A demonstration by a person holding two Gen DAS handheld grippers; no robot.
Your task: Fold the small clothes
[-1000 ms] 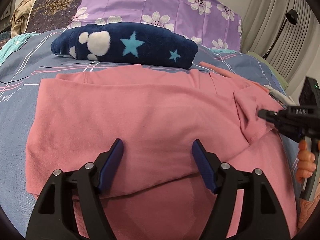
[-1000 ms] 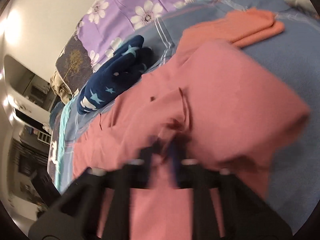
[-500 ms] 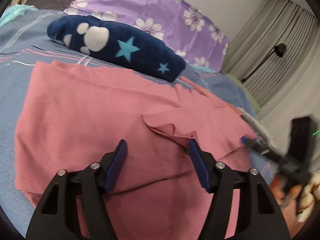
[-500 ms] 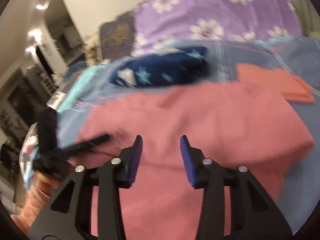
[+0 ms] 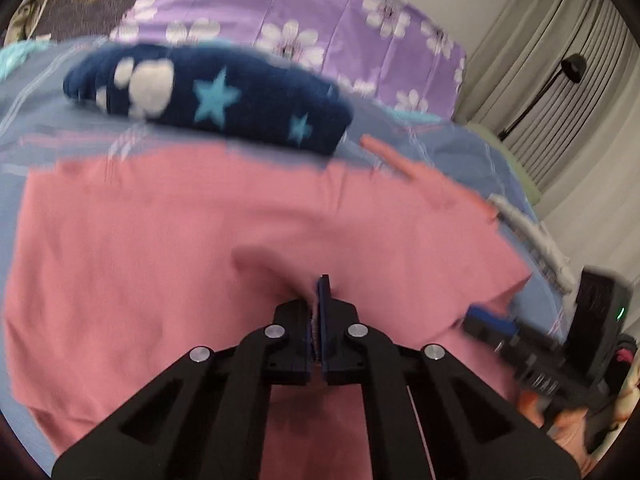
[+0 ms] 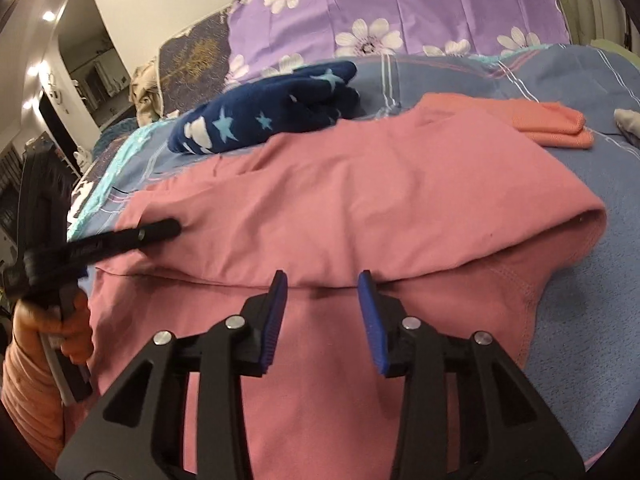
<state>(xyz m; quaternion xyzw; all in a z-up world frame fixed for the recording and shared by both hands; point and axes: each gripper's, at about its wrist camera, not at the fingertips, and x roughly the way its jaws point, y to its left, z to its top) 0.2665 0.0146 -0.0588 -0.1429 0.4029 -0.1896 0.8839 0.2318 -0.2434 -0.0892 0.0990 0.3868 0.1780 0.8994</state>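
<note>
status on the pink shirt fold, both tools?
Left tool shut on pink shirt. Right tool open at the folded edge, gripping nothing. Navy star blanket touches shirt's far edge; not blocking.

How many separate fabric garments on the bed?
3, maybe more hidden: pink cotton garment spread in front, navy fleece star-print piece behind it, folded orange knit piece at far right. White scrap at the edge is unclear.

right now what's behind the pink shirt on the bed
Behind the pink shirt lies a folded navy star-print garment, then a purple floral pillow. An orange folded cloth sits partly tucked behind its far corner.
</note>
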